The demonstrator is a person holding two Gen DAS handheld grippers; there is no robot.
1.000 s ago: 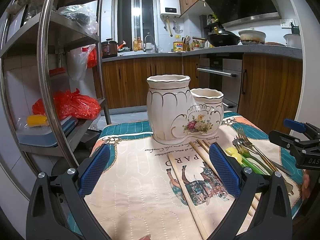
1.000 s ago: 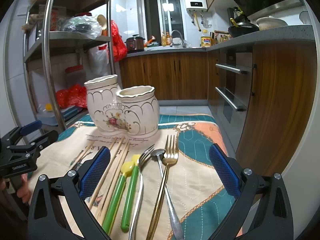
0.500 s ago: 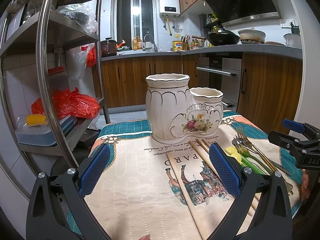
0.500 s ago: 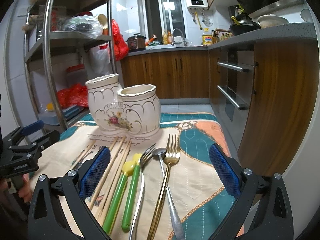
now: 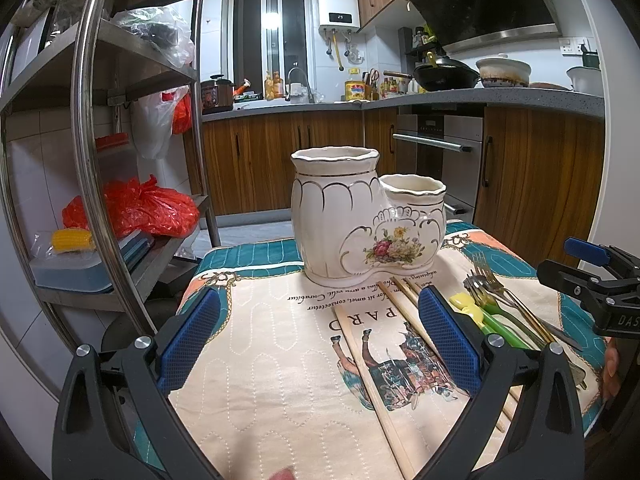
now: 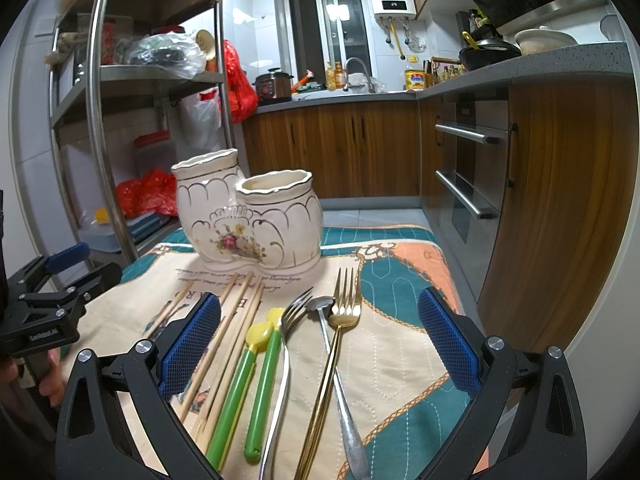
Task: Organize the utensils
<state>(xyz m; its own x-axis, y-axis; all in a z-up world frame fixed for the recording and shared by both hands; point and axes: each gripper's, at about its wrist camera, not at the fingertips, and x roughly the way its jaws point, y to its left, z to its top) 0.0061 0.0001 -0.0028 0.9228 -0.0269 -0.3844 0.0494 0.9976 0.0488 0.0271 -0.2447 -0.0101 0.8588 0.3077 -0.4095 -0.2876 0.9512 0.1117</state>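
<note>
A white ceramic two-cup holder (image 5: pixel 360 216) (image 6: pixel 248 220) with a flower print stands at the far end of a quilted mat (image 5: pixel 280 360) (image 6: pixel 400 344). In front of it lie several wooden chopsticks (image 6: pixel 236 320) (image 5: pixel 368 364), two green-handled yellow spoons (image 6: pixel 248 368) (image 5: pixel 488 320), a silver fork (image 6: pixel 280 360), a silver spoon (image 6: pixel 340 380) and a gold fork (image 6: pixel 336 344). My right gripper (image 6: pixel 318 342) hangs open just above the cutlery. My left gripper (image 5: pixel 318 338) is open over the mat's left part, with chopsticks near its right finger. Both hold nothing.
A steel shelf rack (image 5: pixel 92 160) (image 6: pixel 100 120) with red bags and boxes stands to the left of the table. Wooden cabinets and an oven (image 6: pixel 468 172) line the right and back. The table edge drops off at the right, close to the cabinets.
Both views have shifted only slightly; the holder looks a touch nearer in the right wrist view. Nothing on the mat has moved and both grippers stay open.
</note>
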